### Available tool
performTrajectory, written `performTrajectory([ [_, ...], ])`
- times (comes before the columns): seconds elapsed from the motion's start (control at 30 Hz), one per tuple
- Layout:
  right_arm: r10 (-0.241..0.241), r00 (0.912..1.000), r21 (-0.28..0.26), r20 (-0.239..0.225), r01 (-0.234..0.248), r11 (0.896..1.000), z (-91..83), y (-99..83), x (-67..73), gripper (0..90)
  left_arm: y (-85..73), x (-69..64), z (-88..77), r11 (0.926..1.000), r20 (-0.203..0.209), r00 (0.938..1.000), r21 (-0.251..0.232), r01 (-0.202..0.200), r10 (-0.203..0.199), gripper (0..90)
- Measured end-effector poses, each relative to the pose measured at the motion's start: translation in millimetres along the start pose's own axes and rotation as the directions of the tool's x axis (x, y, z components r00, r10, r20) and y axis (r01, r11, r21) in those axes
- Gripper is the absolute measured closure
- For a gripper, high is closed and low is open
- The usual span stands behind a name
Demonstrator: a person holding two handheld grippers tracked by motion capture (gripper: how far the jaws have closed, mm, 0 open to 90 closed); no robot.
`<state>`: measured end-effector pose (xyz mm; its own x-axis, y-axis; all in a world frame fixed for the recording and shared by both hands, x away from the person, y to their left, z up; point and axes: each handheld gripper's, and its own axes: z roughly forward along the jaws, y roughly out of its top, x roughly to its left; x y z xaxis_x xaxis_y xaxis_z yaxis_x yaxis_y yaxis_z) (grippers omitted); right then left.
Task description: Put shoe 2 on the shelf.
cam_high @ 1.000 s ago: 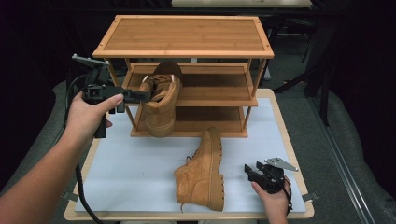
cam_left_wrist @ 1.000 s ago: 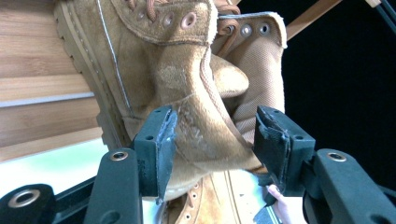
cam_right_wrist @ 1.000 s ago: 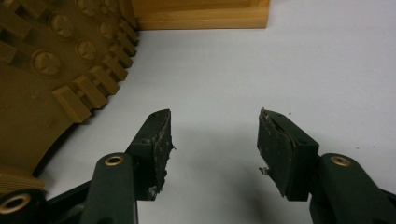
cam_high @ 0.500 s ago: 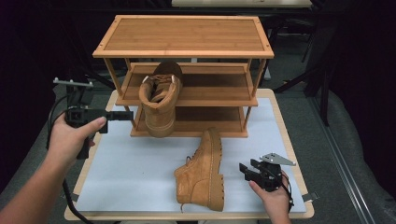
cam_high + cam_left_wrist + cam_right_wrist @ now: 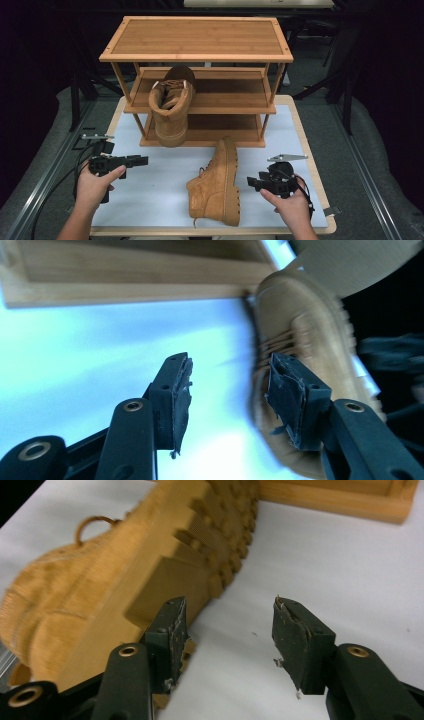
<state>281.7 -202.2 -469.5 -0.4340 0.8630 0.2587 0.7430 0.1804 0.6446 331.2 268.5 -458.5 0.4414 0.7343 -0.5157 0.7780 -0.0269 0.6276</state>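
One tan boot [image 5: 170, 107] stands in the wooden shoe rack [image 5: 200, 40], its heel end sticking out of the middle shelf at the left. A second tan boot [image 5: 217, 182] lies on its side on the white mat [image 5: 155, 200], sole to the right. My left gripper [image 5: 142, 160] hovers low at the mat's left, open, pointing at the lying boot [image 5: 305, 325]. My right gripper [image 5: 251, 183] stands open just right of that boot's sole [image 5: 125, 575]. Both pairs of jaws have just been closing a little with nothing between them [image 5: 227, 375] [image 5: 230, 617].
The rack's bottom board [image 5: 340, 500] lies beyond the lying boot. The mat rests on a wooden board [image 5: 310, 145] edged by grey carpet. A cable [image 5: 75, 172] trails from my left gripper off the mat's left side.
My left hand has come down from beside the boot in the rack to low over the mat's left. My right hand has lifted slightly and edged toward the lying boot.
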Motion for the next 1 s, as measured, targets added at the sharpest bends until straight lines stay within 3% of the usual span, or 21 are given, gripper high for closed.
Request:
performTrajectory([
  [0.07, -0.012, 0.9999, 0.006, 0.004, 0.012, 1.000, 1.0, 5.6, 5.5, 48.2, -2.3, 3.2, 3.5, 0.9999, 0.000, 0.9999, 0.007, 0.011, -0.011, 51.4],
  [0.13, -0.029, 0.9995, 0.019, 0.009, 0.029, 0.999, 4.3, 10.0, 10.1, 48.9, -1.8, 2.3, 3.6, 0.9997, -0.006, 0.9999, 0.023, -0.009, 0.009, 51.6],
  [0.23, -0.049, 0.9988, 0.035, 0.003, 0.049, 0.998, 10.6, 14.7, 19.2, 50.2, -3.8, 3.7, 2.6, 0.9999, 0.019, 0.9998, 0.012, 0.005, -0.005, 51.6],
  [0.3, -0.075, 0.9961, 0.039, 0.046, 0.073, 0.997, 16.7, 17.1, 25.9, 49.3, -6.4, 5.9, 4.2, 0.9997, 0.014, 0.9999, 0.022, 0.009, -0.009, 52.1],
  [0.33, -0.078, 0.9969, 0.047, -0.004, 0.078, 0.996, 19.7, 18.5, 26.6, 47.2, -7.4, 6.8, 5.4, 0.9996, 0.014, 0.9999, 0.028, 0.009, -0.010, 52.5],
  [0.37, -0.087, 0.9949, 0.045, 0.051, 0.085, 0.995, 23.9, 19.2, 30.5, 46.3, -8.2, 7.3, 6.1, 0.9994, 0.012, 0.9999, 0.034, 0.008, -0.008, 52.5],
  [0.4, -0.093, 0.9942, 0.054, 0.054, 0.090, 0.994, 27.5, 20.1, 32.0, 44.2, -9.2, 7.8, 6.8, 0.9994, 0.010, 0.9999, 0.034, 0.010, -0.010, 52.6],
  [0.67, -0.057, 0.9980, 0.032, 0.028, 0.056, 0.998, 26.9, 20.2, 30.1, 43.5, -12.6, 13.1, 7.7, 0.9989, 0.009, 0.9995, 0.037, 0.028, -0.029, 52.6],
  [0.77, -0.072, 0.9964, 0.025, 0.045, 0.071, 0.997, 27.6, 21.4, 33.6, 42.7, -13.1, 13.4, 7.6, 0.9990, 0.006, 0.9996, 0.034, 0.028, -0.028, 52.6],
  [0.9, -0.075, 0.9972, 0.000, 0.007, 0.075, 0.997, 24.8, 24.5, 38.3, 42.4, -14.0, 13.9, 7.6, 0.9989, 0.005, 0.9996, 0.037, 0.029, -0.029, 52.6],
  [1.0, -0.098, 0.9948, 0.007, 0.029, 0.097, 0.995, 29.4, 27.2, 42.9, 41.9, -14.8, 14.7, 8.3, 0.9988, 0.003, 0.9995, 0.037, 0.032, -0.033, 52.6],
])
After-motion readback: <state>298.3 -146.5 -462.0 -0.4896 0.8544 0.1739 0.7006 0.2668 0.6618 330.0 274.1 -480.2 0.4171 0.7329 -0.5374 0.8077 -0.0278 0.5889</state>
